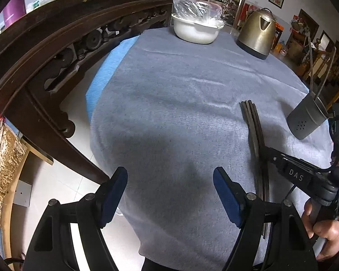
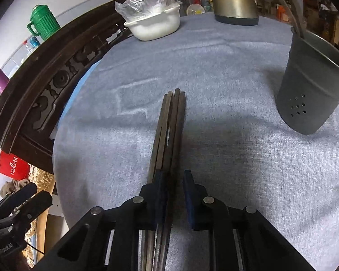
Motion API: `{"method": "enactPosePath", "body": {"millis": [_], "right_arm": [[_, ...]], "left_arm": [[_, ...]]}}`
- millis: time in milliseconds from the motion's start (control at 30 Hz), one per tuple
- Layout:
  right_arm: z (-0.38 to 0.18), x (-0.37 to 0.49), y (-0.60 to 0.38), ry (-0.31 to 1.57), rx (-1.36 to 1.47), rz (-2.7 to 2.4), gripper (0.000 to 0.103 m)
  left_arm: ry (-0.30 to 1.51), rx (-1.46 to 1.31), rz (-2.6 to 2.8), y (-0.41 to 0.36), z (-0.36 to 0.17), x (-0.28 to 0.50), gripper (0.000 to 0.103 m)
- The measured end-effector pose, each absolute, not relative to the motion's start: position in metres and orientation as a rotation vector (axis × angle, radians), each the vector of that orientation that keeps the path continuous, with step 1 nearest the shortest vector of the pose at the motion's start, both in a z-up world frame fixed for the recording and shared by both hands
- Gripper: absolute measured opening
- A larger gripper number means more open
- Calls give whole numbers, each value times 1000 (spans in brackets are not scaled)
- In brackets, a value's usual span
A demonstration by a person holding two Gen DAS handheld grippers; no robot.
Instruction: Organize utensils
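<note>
Several dark chopsticks (image 2: 171,122) lie in a bundle on the grey-blue tablecloth (image 2: 226,162), pointing away from me. My right gripper (image 2: 174,174) reaches over their near part. Its narrow jaws hold chopsticks between the blue pads, while the leftmost sticks pass outside the left finger. From the left wrist view the same chopsticks (image 1: 252,117) run to the right gripper (image 1: 265,150), held by a hand (image 1: 325,228). A dark grey perforated utensil holder (image 2: 309,94) stands to the right, with thin handles rising from it. My left gripper (image 1: 170,174) hovers open over bare cloth, holding nothing.
At the table's far edge sit a white bowl (image 1: 194,30) covered in clear plastic and a metal kettle (image 1: 257,31). A carved dark wooden chair back (image 1: 56,52) curves along the left edge. A green jug (image 2: 43,23) stands beyond it.
</note>
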State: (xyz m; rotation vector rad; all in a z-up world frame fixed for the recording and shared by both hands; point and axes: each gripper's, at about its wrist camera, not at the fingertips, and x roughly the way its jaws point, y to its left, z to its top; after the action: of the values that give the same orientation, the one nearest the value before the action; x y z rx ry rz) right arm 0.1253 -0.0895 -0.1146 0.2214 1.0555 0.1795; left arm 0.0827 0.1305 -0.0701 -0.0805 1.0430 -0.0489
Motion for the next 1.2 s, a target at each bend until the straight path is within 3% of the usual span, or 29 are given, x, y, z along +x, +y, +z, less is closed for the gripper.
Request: {"method": "enactPosePath", "body": {"millis": [300, 733, 1200], "right_arm": [[-117, 118, -108, 1083, 263, 213, 14], [-119, 104, -156, 1059, 449, 223, 14], [-122, 119, -130, 1057, 358, 292, 17]], "left_arm": [[1073, -97, -69, 113, -75, 90, 79], [1083, -80, -203, 66, -88, 111, 79], [1117, -14, -232, 49, -111, 127, 76]]}}
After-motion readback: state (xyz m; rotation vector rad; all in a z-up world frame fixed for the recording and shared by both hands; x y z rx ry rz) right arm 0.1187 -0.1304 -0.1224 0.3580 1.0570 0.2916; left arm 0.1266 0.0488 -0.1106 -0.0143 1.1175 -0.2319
